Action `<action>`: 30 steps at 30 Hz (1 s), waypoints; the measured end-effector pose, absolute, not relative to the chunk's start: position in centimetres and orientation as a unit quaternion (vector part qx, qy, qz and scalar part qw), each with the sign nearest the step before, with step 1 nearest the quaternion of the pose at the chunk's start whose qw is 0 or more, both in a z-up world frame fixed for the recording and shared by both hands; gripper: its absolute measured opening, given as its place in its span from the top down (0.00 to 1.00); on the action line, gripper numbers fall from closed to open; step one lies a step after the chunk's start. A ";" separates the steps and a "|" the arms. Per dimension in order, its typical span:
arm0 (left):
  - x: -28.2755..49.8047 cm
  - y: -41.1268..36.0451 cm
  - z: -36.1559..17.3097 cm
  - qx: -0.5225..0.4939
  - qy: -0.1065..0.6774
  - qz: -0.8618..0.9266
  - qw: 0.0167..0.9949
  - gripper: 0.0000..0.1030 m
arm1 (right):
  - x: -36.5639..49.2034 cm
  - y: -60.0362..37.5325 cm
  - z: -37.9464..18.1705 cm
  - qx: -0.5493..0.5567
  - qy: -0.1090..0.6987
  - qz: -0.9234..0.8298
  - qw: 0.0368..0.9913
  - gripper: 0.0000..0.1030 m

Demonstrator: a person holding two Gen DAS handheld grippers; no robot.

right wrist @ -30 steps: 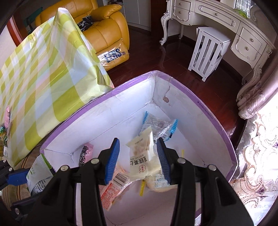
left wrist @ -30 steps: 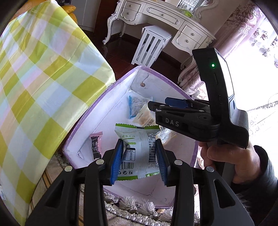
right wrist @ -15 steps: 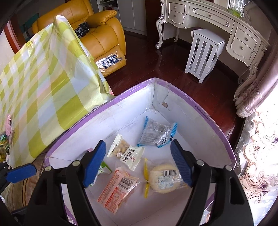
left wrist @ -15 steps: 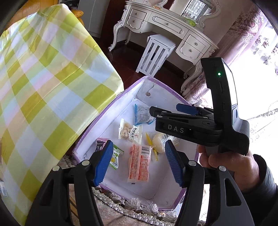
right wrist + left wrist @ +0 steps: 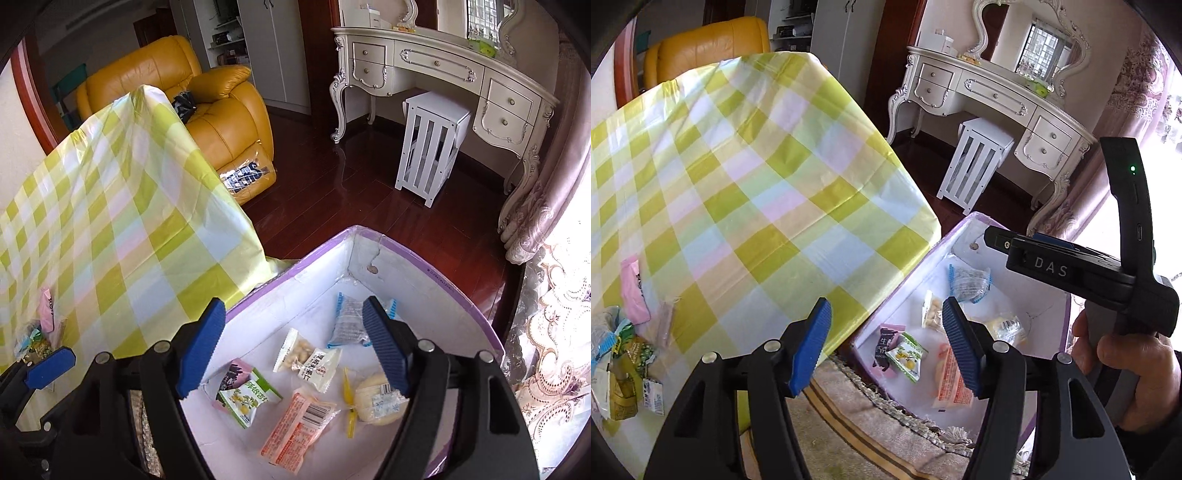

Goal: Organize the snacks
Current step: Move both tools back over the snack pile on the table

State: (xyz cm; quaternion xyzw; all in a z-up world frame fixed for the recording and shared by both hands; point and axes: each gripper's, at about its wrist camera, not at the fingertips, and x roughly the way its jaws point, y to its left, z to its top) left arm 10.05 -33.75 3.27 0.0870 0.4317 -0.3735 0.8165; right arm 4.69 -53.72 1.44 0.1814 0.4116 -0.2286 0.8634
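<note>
Purple-rimmed box (image 5: 436, 269), snack packets (image 5: 306, 363) inside, below empty parted jaws.

A table under a yellow-green checked cloth (image 5: 746, 206) carries a heap of snack packets (image 5: 620, 354) near its near-left edge, with a pink packet (image 5: 633, 291) lying just beyond the heap. The rest of the cloth is bare. Past the table's right corner a purple-rimmed box (image 5: 436, 273) rests on a fringed rug (image 5: 871, 435) on the dark red wooden floor (image 5: 332, 192)
</note>
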 end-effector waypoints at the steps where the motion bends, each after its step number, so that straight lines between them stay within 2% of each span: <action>1: 10.3 -33.3 3.4 0.087 0.427 -0.366 0.822 0.40 | 4.8 -53.3 1.6 0.183 0.407 -0.225 0.866 0.26; 11: 12.6 -28.2 3.9 0.046 0.414 -0.317 0.852 0.40 | 6.8 -48.5 2.6 0.196 0.383 -0.183 0.884 0.26; 30: 14.8 -18.5 3.2 -0.035 0.418 -0.232 0.878 0.40 | 10.4 -39.9 1.9 0.167 0.403 -0.099 0.895 0.25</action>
